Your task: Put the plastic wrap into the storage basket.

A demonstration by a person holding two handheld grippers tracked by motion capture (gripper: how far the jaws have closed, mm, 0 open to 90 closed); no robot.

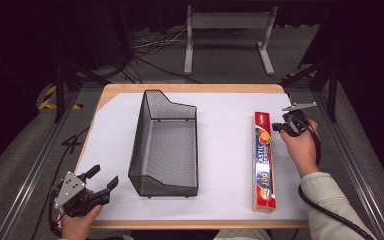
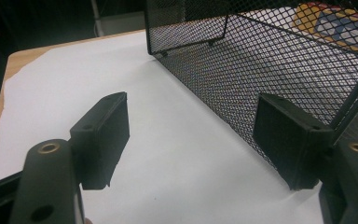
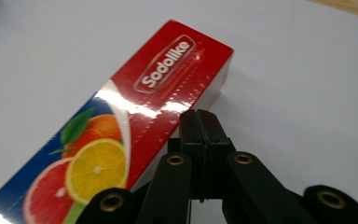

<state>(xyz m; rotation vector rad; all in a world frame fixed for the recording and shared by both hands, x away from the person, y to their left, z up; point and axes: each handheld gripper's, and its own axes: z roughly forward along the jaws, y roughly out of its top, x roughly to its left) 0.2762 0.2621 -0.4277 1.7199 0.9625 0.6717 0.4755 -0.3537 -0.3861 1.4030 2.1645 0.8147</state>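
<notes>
A long red box of plastic wrap (image 1: 263, 160) with citrus pictures lies lengthwise on the white sheet at the right. Its far end (image 3: 177, 70) reads "Sodolike". My right gripper (image 1: 278, 127) hovers just right of that far end, jaws shut together with nothing between them (image 3: 200, 122), right beside the box's edge. A black wire-mesh basket (image 1: 165, 145) stands in the middle of the table. My left gripper (image 1: 105, 179) rests at the near left corner, open, its pads (image 2: 103, 135) apart, with the basket's mesh wall (image 2: 242, 74) close on one side.
The white sheet (image 1: 225, 125) covers a wooden tabletop (image 1: 190, 88). Metal rails run along both sides. Cables and a grey stand lie on the floor beyond the far edge. A black cable trails from the right hand across the sleeve.
</notes>
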